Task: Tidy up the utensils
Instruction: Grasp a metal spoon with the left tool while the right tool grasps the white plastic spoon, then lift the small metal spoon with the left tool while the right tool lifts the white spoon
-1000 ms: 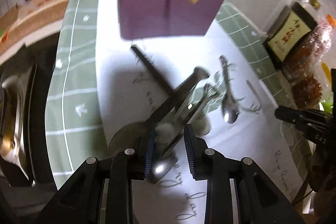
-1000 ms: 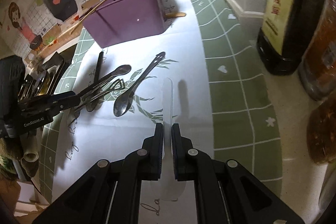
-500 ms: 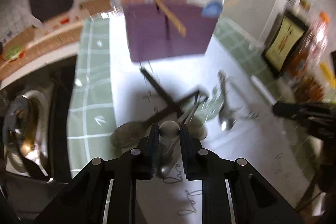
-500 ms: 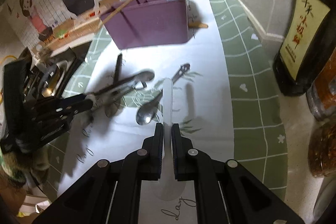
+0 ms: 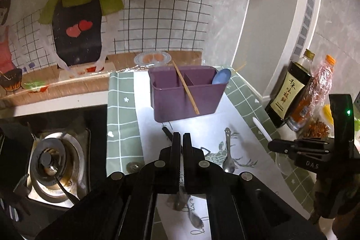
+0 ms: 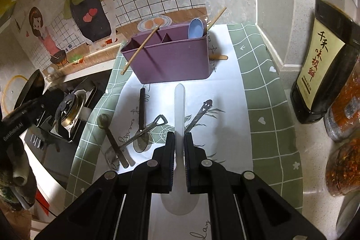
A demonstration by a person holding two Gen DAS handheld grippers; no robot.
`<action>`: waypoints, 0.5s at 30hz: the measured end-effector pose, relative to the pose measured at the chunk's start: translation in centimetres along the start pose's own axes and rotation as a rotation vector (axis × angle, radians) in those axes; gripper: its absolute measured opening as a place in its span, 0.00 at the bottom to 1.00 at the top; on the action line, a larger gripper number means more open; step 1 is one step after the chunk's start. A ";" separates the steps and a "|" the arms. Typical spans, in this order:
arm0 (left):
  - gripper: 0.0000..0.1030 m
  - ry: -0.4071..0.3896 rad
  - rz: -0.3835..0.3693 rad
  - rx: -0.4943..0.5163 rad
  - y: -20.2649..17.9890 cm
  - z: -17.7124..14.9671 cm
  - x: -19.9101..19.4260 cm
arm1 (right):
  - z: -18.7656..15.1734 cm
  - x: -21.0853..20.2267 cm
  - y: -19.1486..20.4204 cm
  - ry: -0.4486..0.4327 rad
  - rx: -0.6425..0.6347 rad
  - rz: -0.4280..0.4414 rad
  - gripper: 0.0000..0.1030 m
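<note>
My right gripper [image 6: 179, 140] grips a white spoon [image 6: 179, 105] at lower centre. My left gripper [image 5: 181, 141] pinches a metal spoon [image 5: 180, 200], low centre. The purple holder [image 6: 171, 57] sits upper centre.

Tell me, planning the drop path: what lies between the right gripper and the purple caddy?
Only the handle of the held white spoon, over bare mat; right wrist view.
</note>
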State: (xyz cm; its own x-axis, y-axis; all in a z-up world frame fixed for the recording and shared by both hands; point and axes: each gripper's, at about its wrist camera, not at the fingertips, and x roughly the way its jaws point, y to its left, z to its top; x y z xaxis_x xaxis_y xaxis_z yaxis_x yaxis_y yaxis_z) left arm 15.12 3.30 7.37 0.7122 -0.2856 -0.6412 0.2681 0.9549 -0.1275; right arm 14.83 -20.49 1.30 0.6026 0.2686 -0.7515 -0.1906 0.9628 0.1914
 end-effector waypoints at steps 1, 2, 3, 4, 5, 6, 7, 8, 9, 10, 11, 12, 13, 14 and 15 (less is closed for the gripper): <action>0.01 0.002 0.000 -0.007 0.2 0.1 0.0 | 0.0 0.1 0.0 0.003 -0.008 -0.003 0.07; 0.02 0.017 0.001 -0.030 0.8 0.1 0.3 | 0.0 0.4 0.0 0.006 -0.017 -0.008 0.07; 0.02 0.033 0.007 -0.051 1.2 0.0 0.5 | -0.1 0.8 -0.1 0.014 -0.028 -0.021 0.07; 0.03 0.069 0.017 -0.082 1.9 -0.2 1.2 | -0.3 1.6 -0.3 0.040 -0.033 -0.040 0.07; 0.04 0.096 0.027 -0.104 2.4 -0.4 1.7 | -0.6 2.2 -0.6 0.061 -0.033 -0.049 0.07; 0.04 0.126 0.037 -0.127 2.8 -0.8 2.4 | -0.9 3.0 -1.0 0.089 -0.023 -0.062 0.07; 0.04 0.167 0.047 -0.145 3.1 -1.5 3.2 | -1.4 3.6 -1.3 0.113 -0.013 -0.070 0.07; 0.04 0.196 0.056 -0.161 3.4 -2.0 3.9 | -1.7 4.1 -1.6 0.128 -0.010 -0.073 0.07; 0.04 0.230 0.057 -0.189 3.8 -2.8 4.8 | -2.1 4.6 -1.8 0.145 -0.004 -0.079 0.07; 0.05 0.258 0.050 -0.216 4.1 -3.4 5.5 | -2.5 5.1 -2.0 0.159 0.001 -0.081 0.07; 0.10 0.277 0.047 -0.237 4.3 -3.8 6.0 | -2.7 5.4 -2.2 0.170 0.002 -0.082 0.07; 0.13 0.304 0.046 -0.263 4.6 -4.2 6.6 | -3.0 5.7 -2.3 0.183 0.001 -0.089 0.08; 0.16 0.323 0.046 -0.286 5.0 -4.5 7.1 | -3.1 5.7 -2.4 0.184 -0.001 -0.097 0.09; 0.17 0.331 0.058 -0.310 5.5 -4.7 7.5 | -3.2 5.5 -2.4 0.181 -0.005 -0.100 0.10; 0.18 0.336 0.063 -0.321 5.8 -4.8 7.7 | -3.1 5.3 -2.4 0.171 -0.014 -0.108 0.11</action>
State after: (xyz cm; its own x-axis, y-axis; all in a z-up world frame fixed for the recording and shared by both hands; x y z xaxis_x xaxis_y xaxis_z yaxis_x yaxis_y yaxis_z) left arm 19.03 7.01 -1.87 0.4566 -0.2344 -0.8582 -0.0211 0.9615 -0.2739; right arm 16.07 -21.50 -5.12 0.4798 0.1540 -0.8637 -0.1433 0.9850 0.0961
